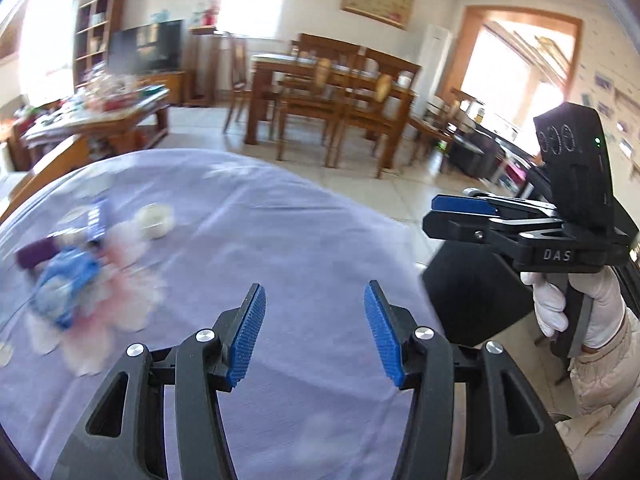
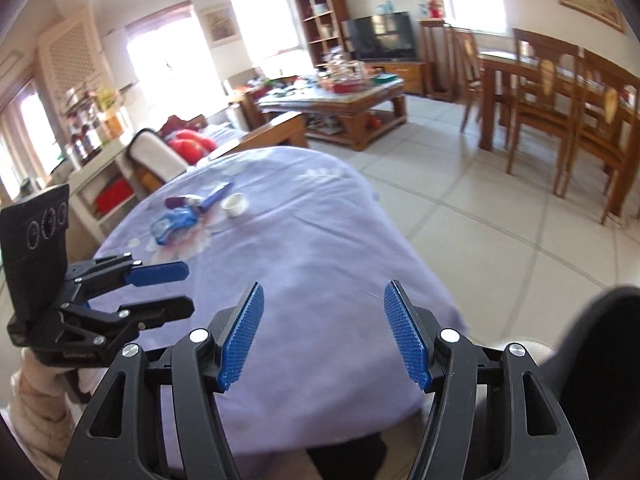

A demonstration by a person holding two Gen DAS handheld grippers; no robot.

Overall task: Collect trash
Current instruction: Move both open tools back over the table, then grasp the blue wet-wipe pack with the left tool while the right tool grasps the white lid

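Trash (image 2: pixel 192 216) lies in a small heap on the soft purple cloth (image 2: pixel 320 264), upper left of the right view: a crinkly blue wrapper, a purple tube, a round white cup (image 2: pixel 236 205). Only that view shows it sharp; the left view blurs it. Left gripper (image 1: pixel 314 328) and right gripper (image 2: pixel 323 332) both gape half open, bumpy blue pads holding nothing. A white glove (image 1: pixel 576 312) shows only in the left view.

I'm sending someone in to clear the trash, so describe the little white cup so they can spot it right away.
Find the table under the lilac cloth. Toward its far end lies a small cluster of trash, and the white cup stands at the edge of that cluster nearest the dining chairs. It is the only plain white, round, open-topped piece there; its neighbours are blue or purple.
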